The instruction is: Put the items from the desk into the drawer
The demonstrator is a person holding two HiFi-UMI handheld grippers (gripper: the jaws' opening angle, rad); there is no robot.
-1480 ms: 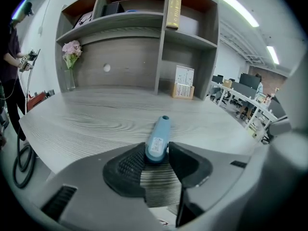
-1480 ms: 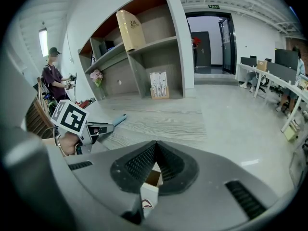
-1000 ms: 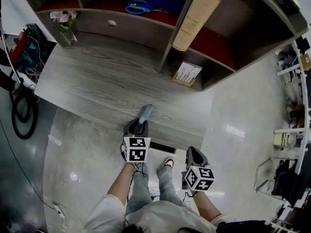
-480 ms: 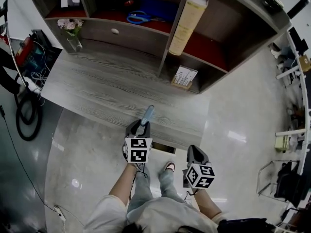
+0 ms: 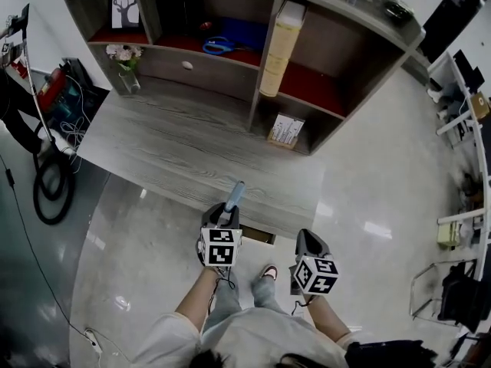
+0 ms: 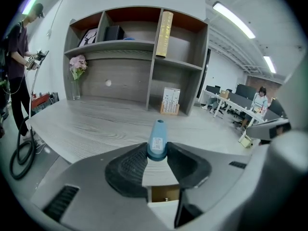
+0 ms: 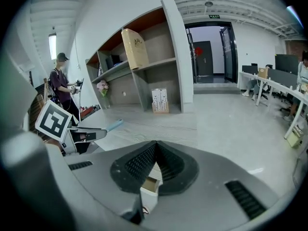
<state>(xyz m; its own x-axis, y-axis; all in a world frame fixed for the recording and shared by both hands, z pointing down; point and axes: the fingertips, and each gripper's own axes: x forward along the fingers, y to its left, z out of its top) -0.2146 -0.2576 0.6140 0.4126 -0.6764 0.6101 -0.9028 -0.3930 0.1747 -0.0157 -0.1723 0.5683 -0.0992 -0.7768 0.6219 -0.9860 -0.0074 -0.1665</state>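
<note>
Left gripper view: the blue tube (image 6: 157, 137) is clamped btwn the ribbed pads of the left gripper (image 6: 157, 154). Its wide end is in the grip and its narrow tip points away toward the shelf unit (image 6: 144, 76).

In head view the blue tube (image 5: 235, 192) is near centre frame, a bit low. It sticks out of the left gripper (image 5: 227, 208) over the near edge of the desk (image 5: 169, 140). Can't tell if it touches the wood.

Just below that edge, btwn the two grippers, the drawer (image 5: 258, 236) stands open w/ a brown inside.

The right gripper (image 5: 305, 245) is lower right of centre, off the desk and over the floor. Right gripper view shows the right gripper (image 7: 156, 150) w/ pads pressed together at the tips, nothing btwn them.

Further out, the shelf unit runs across the top of head view:
- Blue scissors (image 5: 222, 47) lie in an upper compartment.
- A yellow book (image 5: 278, 48) stands in the compartment to their right, against the divider.
- A small box (image 5: 285, 130) sits in the lower cubby under the book.
- A flower vase (image 5: 126, 64) stands at the desk's upper-left corner.

A black hose (image 5: 54, 190) coils on the floor at the left edge. In left gripper view a person (image 6: 19, 57) stands at far left.
</note>
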